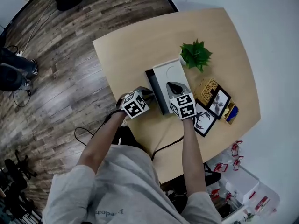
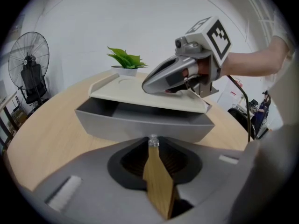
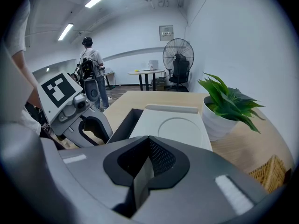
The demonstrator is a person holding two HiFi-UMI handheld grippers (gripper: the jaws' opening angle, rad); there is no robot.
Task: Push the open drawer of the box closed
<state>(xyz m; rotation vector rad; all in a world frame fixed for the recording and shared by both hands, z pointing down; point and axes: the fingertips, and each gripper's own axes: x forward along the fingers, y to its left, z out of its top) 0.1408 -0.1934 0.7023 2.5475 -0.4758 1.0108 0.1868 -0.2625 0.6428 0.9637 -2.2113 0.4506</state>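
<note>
The box [image 1: 169, 71] has a white lid [image 2: 140, 93] and lies on the round wooden table [image 1: 135, 45]. Its dark grey drawer [image 1: 156, 90] stands pulled out on the side facing my left gripper. In the left gripper view the drawer front [image 2: 135, 125] fills the middle. My left gripper [image 1: 146, 94] is shut and empty, with its tips [image 2: 153, 141] just short of that front. Also shut, my right gripper [image 1: 174, 86] lies on the lid's near end [image 3: 173, 129], and the left gripper view shows that right gripper [image 2: 154, 84] from the side.
A potted green plant [image 1: 196, 55] stands just beyond the box. A wicker basket [image 1: 207, 88] and picture frames [image 1: 211, 108] lie to the right of it. A cable [image 1: 166, 146] runs off the table's near edge. Behind the table a fan [image 3: 178, 55] and a person [image 3: 89, 66] stand.
</note>
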